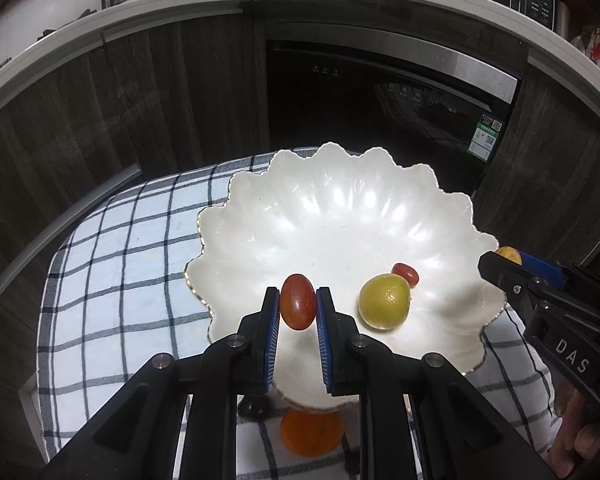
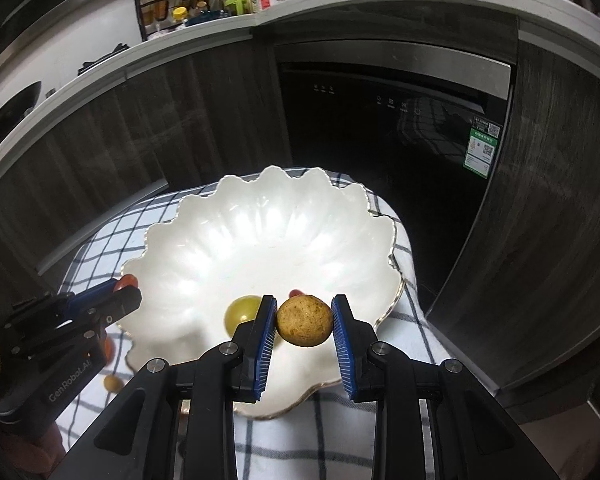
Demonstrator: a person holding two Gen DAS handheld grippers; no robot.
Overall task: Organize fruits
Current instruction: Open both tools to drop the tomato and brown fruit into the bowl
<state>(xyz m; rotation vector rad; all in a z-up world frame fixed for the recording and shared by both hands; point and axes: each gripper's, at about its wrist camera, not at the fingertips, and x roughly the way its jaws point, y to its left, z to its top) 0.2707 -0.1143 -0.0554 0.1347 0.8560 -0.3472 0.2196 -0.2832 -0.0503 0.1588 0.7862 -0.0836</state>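
In the lower centre of the left wrist view, the left gripper [image 1: 298,307] was clamped on a red grape tomato [image 1: 298,306] above the near edge of the white scalloped bowl [image 1: 340,208]. The right gripper [image 2: 304,321] pinched a brown speckled fruit [image 2: 304,321] over the bowl's near side. A green-yellow fruit [image 1: 385,306] and a small red tomato [image 1: 405,272] lay inside, right of centre.

Right gripper [image 2: 304,322] clamps a brown speckled round fruit [image 2: 304,322] over near rim of white scalloped bowl [image 2: 260,224]. Yellow-green fruit [image 2: 240,312] lies in bowl. Left gripper [image 2: 126,290] at bowl's left edge pinches a red fruit [image 2: 127,280]. Checked cloth [image 2: 392,292] underneath.
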